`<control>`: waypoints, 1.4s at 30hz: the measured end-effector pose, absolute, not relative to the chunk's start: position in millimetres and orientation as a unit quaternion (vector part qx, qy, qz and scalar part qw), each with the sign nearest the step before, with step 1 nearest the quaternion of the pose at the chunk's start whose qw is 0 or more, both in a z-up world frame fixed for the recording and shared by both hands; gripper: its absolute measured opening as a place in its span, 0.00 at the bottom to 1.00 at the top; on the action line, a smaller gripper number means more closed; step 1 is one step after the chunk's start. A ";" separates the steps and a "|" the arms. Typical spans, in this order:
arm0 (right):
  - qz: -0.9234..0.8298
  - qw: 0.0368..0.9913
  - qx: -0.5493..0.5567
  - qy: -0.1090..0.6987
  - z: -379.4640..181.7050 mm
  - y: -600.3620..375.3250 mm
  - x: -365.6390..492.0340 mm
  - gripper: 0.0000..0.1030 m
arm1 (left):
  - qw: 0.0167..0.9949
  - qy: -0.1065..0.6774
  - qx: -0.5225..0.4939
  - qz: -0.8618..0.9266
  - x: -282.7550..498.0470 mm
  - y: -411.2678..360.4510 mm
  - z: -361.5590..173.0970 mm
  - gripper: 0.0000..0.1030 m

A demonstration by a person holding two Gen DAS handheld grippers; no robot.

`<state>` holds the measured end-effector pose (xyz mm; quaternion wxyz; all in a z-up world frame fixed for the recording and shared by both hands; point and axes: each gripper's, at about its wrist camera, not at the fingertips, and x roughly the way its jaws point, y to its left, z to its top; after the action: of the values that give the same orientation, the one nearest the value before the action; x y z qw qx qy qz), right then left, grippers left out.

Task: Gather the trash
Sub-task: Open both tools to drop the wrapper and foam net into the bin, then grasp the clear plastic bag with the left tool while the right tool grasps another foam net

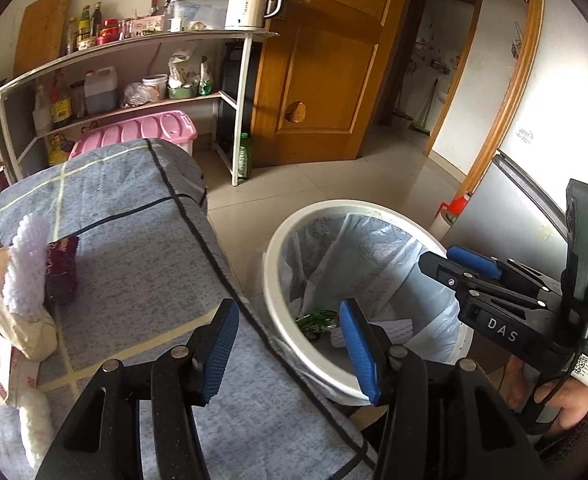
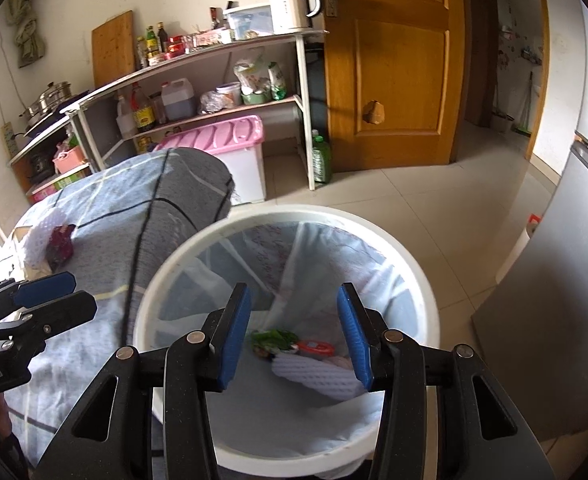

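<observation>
Both grippers are standing part-way apart with nothing between their blue pads: the right gripper (image 2: 294, 336) is hanging over the mouth of the white bin (image 2: 413, 256), and the left gripper (image 1: 290, 348) is hovering above the near right edge of the tabletop (image 1: 142, 264), which is wearing a blue-grey checked cloth. Inside the lined bin a white foam net (image 2: 317, 376), a green wrapper (image 2: 274, 338) and something red (image 2: 313, 347) are already lying at the bottom. More trash is waiting at the left edge of the tabletop: a white foam fruit net (image 1: 28, 268) is leaning upright against a dark maroon packet (image 1: 62, 268), with crumpled tan paper (image 1: 10, 320) just beside them. All of it is looking very light and soft; the net will probably squash flat under the pads, so pinching it across its upper rim seems best. The packet appears crinkly and perhaps slippery, and is likely best taken by its top edge.
</observation>
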<state>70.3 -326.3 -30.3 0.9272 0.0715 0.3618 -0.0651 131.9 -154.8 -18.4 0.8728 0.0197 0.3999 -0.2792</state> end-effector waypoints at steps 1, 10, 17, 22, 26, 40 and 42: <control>-0.059 0.929 0.071 0.359 -28.0 -322.0 71.5 0.45 | 0.876 0.398 0.016 -0.273 131.2 -146.7 -15.9 0.51; 0.012 0.935 0.062 0.349 -18.0 -265.4 91.7 0.45 | 0.902 0.384 0.000 -0.197 122.5 -73.2 -5.0 0.51; 0.064 0.932 0.053 0.353 -18.9 -219.8 110.7 0.45 | 0.915 0.382 0.000 -0.130 115.4 -10.1 -10.2 0.52; 0.090 0.927 0.045 0.360 -22.4 -193.5 122.7 0.45 | 0.913 0.394 -0.024 -0.101 114.9 29.7 -21.1 0.52; 0.109 0.923 0.040 0.366 -23.2 -174.7 131.4 0.45 | 0.912 0.399 -0.032 -0.086 112.5 52.9 -28.3 0.52; 0.211 0.899 0.054 0.380 -21.6 -102.0 185.7 0.45 | 0.895 0.428 -0.035 -0.118 115.5 57.9 -54.7 0.52; 0.221 0.896 0.058 0.381 -22.1 -96.1 190.3 0.45 | 0.894 0.429 -0.041 -0.119 117.1 58.2 -56.4 0.52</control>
<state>190.3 -96.1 -22.1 0.8958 0.0584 0.3809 0.2215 117.1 58.2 -56.4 0.8944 -0.0405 0.4291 -0.1194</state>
